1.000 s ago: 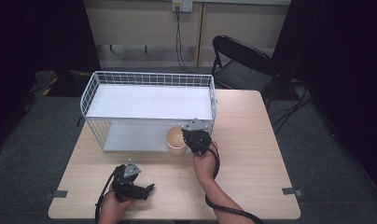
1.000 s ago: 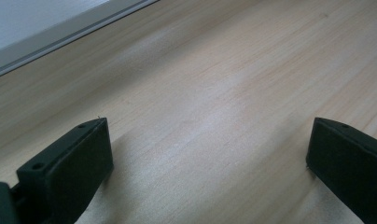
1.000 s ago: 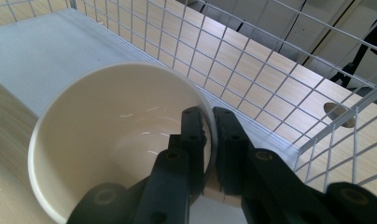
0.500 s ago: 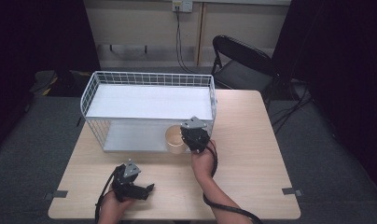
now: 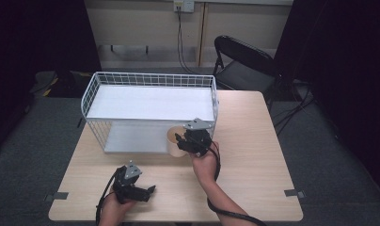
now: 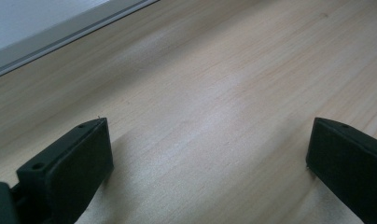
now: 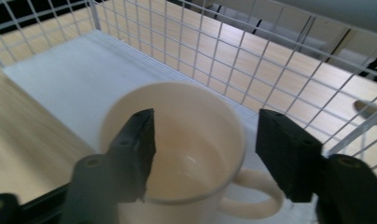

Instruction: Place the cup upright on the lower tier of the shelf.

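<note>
Cream mug — upright, empty

place: lab/recording room | cues: black curtains, bare table, folding chair, wall socket

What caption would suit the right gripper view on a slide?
Right hand-held gripper, jaws just opened, straddling the rim of a cream mug on the lower shelf of a white wire rack.

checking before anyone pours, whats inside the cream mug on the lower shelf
The cream ceramic mug looks empty: bare glazed bottom. The right gripper, just opened, has one jaw inside the rim, hiding part of the inner wall.
</note>
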`<state>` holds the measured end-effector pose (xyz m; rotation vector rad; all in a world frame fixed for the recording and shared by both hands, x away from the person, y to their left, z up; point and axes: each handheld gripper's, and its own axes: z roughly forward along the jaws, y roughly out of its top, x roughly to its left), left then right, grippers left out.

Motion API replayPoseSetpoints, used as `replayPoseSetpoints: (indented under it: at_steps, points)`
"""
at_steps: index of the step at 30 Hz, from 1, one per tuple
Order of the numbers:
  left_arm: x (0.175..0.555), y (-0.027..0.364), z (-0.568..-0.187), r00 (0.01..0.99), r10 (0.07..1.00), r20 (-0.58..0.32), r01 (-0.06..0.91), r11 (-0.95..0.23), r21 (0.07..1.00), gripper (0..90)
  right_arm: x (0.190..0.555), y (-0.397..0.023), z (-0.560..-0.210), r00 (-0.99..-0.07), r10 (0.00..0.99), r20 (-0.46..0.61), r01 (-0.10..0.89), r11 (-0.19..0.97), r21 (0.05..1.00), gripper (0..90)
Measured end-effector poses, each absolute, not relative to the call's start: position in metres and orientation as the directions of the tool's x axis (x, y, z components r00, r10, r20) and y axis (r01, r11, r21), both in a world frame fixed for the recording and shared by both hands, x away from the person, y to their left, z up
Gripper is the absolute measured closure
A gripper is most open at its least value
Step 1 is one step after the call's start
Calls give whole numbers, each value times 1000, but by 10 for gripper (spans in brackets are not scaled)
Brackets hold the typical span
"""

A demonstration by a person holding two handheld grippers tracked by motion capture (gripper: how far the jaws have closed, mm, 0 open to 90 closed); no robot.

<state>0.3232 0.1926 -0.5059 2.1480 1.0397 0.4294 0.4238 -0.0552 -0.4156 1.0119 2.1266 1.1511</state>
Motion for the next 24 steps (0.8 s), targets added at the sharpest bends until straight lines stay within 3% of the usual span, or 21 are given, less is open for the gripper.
replayPoseSetpoints:
  at_steps: [2, 8, 14, 24]
  points:
    - [323, 193, -506, 622, 783, -7, 550, -431, 715, 0, 422, -56, -414, -600, 798, -59, 380, 349, 857, 295]
    - [323, 193, -506, 622, 783, -6, 550, -431, 715, 0, 413, -57, -413, -635, 772, -25, 383, 342, 858, 231]
    - [323, 193, -506, 622, 783, -6, 550, -431, 715, 0, 405, -61, -415, -657, 754, 8, 387, 328, 862, 218]
    - [323, 193, -506, 621, 784, -7, 551, -430, 715, 0, 403, -59, -426, -639, 769, -23, 400, 358, 843, 192]
